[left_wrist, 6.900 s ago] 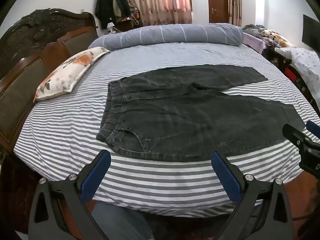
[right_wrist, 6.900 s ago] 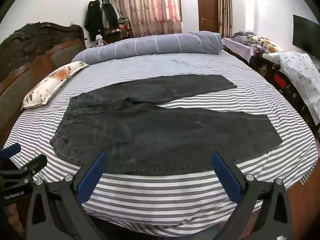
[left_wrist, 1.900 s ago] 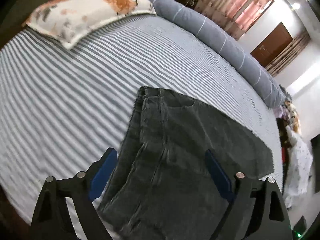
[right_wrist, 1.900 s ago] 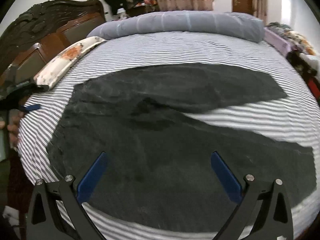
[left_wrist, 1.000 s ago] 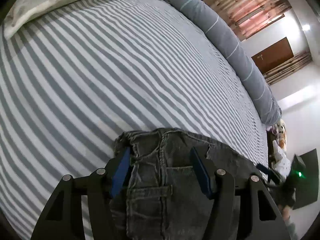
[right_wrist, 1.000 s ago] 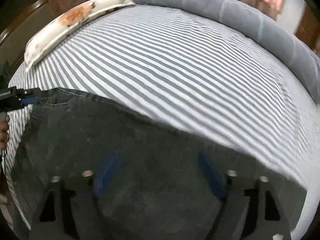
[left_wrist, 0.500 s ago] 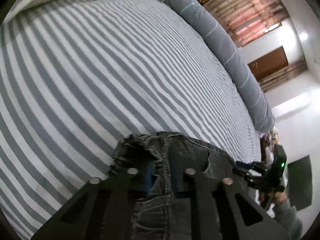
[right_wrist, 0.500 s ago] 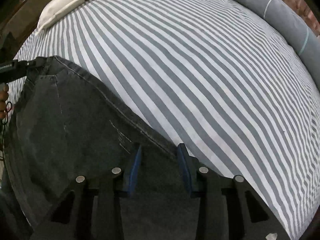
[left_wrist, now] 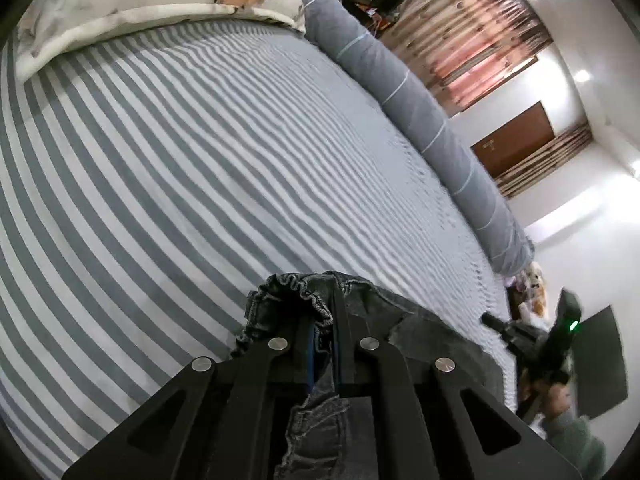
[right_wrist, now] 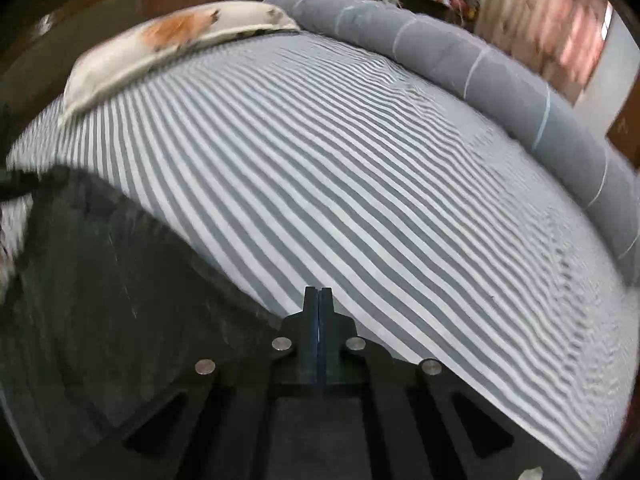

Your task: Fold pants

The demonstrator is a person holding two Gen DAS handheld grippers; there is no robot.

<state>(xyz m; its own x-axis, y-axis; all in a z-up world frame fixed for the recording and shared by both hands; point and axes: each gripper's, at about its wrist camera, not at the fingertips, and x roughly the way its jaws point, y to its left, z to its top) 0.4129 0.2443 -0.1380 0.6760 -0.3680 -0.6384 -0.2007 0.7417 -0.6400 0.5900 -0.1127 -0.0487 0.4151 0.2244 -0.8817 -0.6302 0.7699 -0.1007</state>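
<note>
The dark grey denim pants (left_wrist: 372, 312) lie on the striped bed. In the left wrist view my left gripper (left_wrist: 325, 320) is shut on the gathered elastic waistband (left_wrist: 288, 290), which bunches up around the fingers. In the right wrist view my right gripper (right_wrist: 318, 300) is shut at the far edge of the pants (right_wrist: 104, 280); the pinched cloth itself is hidden under the fingers. The pants spread to the left of it. The right gripper also shows in the left wrist view (left_wrist: 504, 326) at the far right.
The striped grey and white bed sheet (left_wrist: 200, 160) fills both views. A long grey bolster (right_wrist: 500, 92) runs along the far side. A floral pillow (right_wrist: 172, 40) lies at the headboard end. Curtains and a door (left_wrist: 516, 144) stand beyond the bed.
Both grippers went from open above the pants to shut on them. The left one closed on the waistband, the right one on the leg edge, and the cloth has lifted slightly.
</note>
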